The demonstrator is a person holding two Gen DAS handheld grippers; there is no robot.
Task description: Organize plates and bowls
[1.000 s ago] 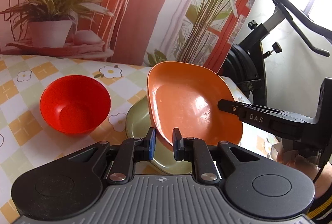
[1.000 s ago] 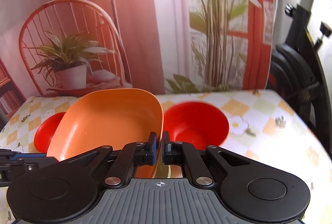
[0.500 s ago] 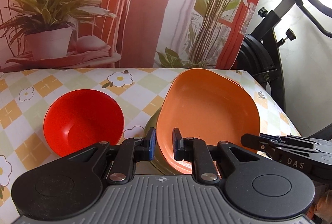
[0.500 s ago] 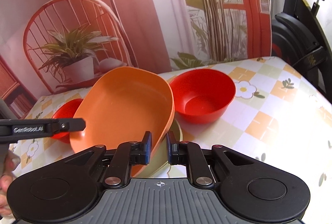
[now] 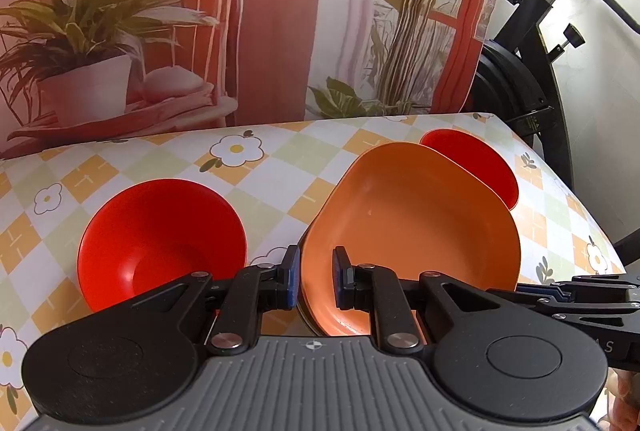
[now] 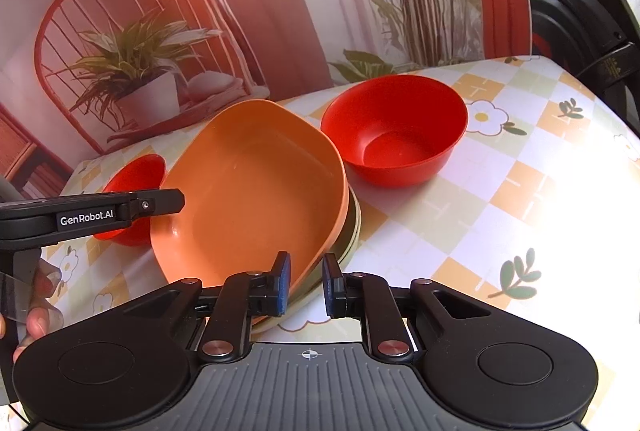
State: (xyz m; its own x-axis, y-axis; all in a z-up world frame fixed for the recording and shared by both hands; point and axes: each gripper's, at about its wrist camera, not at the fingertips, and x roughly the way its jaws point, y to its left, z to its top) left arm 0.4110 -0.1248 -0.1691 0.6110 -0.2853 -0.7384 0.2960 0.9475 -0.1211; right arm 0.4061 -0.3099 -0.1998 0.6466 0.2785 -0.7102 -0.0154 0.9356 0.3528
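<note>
An orange plate [image 5: 408, 223] [image 6: 256, 191] lies stacked on an olive-green plate [image 6: 354, 231] on the flower-patterned table [image 5: 280, 167]. One red bowl [image 5: 160, 243] [image 6: 136, 175] stands to the left of the stack, and a second red bowl [image 5: 480, 167] [image 6: 394, 135] stands behind it to the right. My left gripper [image 5: 316, 279] is open, and the orange plate's near rim runs through the gap beside its left finger. My right gripper [image 6: 306, 283] is open over the stack's right-hand edge, its pads apart from the rim.
A printed backdrop [image 5: 280, 11] of plants and a chair rises along the table's far edge. A black exercise bike [image 5: 520, 71] stands past the table's right end. A hand [image 6: 36, 311] holds the left gripper's handle. Bare tablecloth [image 6: 500, 211] lies right of the stack.
The tilted, lifted orange plate came down flat onto the green plate. My right gripper went from shut on its rim to open. The left gripper's gap stayed the same.
</note>
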